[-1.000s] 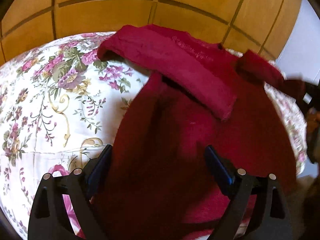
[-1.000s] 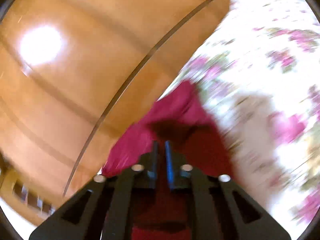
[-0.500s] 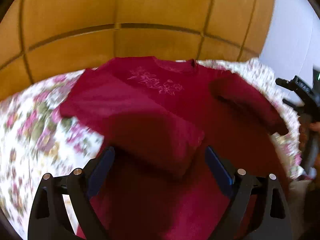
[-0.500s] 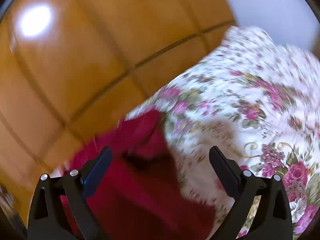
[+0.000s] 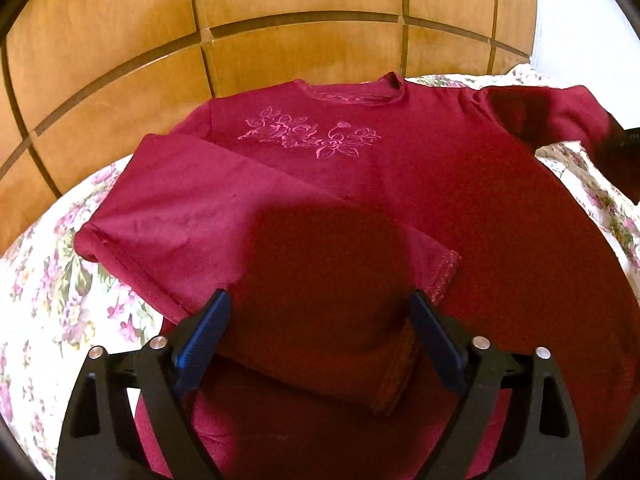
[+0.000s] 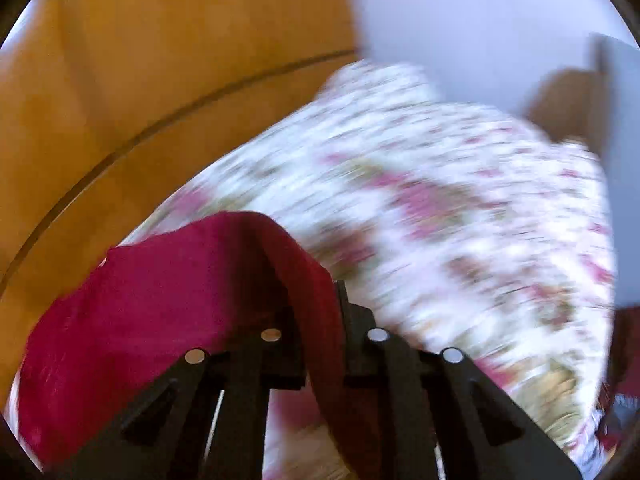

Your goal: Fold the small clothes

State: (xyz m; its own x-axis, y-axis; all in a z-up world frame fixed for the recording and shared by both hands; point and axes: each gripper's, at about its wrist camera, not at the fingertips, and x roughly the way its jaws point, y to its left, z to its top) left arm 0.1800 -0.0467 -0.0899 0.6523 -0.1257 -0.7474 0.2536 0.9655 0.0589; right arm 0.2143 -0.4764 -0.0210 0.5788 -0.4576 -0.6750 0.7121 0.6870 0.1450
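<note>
A dark red shirt point(image 5: 440, 208) with a pink flower print lies front up on the floral bedspread point(image 5: 60, 300). Its left sleeve point(image 5: 240, 216) is folded across the body. My left gripper point(image 5: 320, 332) hovers over that sleeve's cuff end, jaws wide and closing, the pads clear of the cloth. The right sleeve point(image 5: 560, 108) is lifted at the far right. In the blurred right wrist view, my right gripper point(image 6: 314, 300) is closing, its jaws narrow with a fold of the red shirt point(image 6: 140, 300) pinched between them.
A wooden panelled headboard point(image 5: 280, 12) stands just behind the shirt's collar. The bedspread point(image 6: 440, 220) stretches to the right of the shirt. A pale wall point(image 6: 460, 12) and a brown box-like shape point(image 6: 568, 104) lie beyond the bed's corner.
The left view has swung round to face the shirt's front squarely. The right gripper, shut on red cloth a second ago, opened wide, then narrowed onto a fold of the sleeve.
</note>
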